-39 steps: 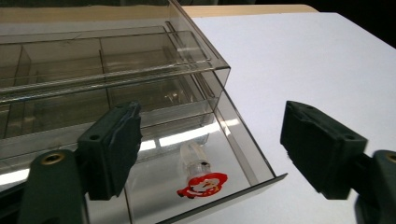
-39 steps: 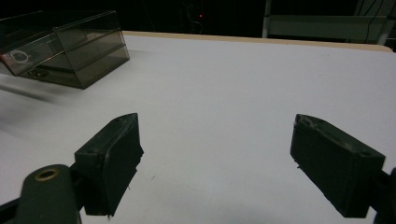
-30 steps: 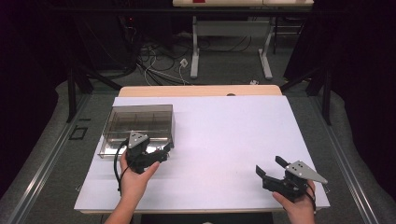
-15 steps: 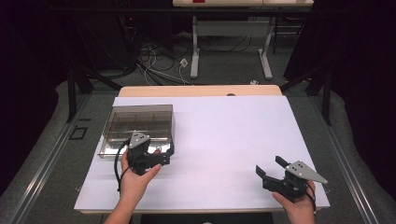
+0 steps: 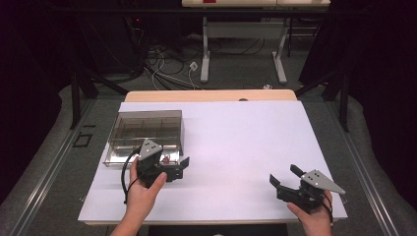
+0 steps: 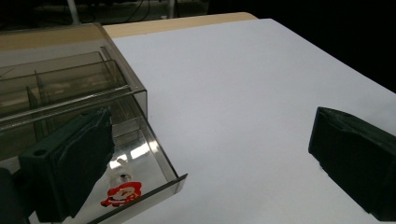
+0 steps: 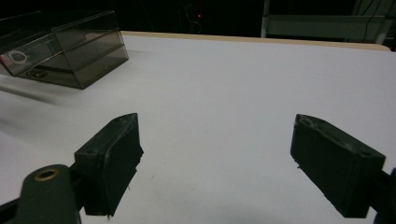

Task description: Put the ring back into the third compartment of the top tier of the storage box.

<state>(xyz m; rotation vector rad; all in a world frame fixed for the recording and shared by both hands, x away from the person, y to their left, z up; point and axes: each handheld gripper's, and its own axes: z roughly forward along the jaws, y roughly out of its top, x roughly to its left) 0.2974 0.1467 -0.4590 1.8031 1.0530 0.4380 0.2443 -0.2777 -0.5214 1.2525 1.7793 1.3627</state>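
Observation:
A smoky clear plastic box (image 5: 147,125) with inner compartments stands at the left of the white table, its drawer (image 6: 159,156) pulled out toward me. A small red and white figure (image 6: 120,193) lies on the drawer floor, seen as a red speck (image 5: 167,158) in the high view. My left gripper (image 5: 178,167) hovers at the drawer's front right corner. Its jaws have just been opening and stand wide, with nothing between them (image 6: 210,135). My right gripper (image 5: 283,174) rests open and empty near the table's front right (image 7: 215,135).
The white table top (image 5: 246,142) runs bare between the two grippers, with a wooden strip (image 5: 211,95) along its far edge. The box (image 7: 70,42) sits far left in the right gripper view. Cables and table legs lie on the floor beyond.
The left gripper's jaws have spread wider and the hand has lifted slightly near the drawer. The right gripper has stayed in place.

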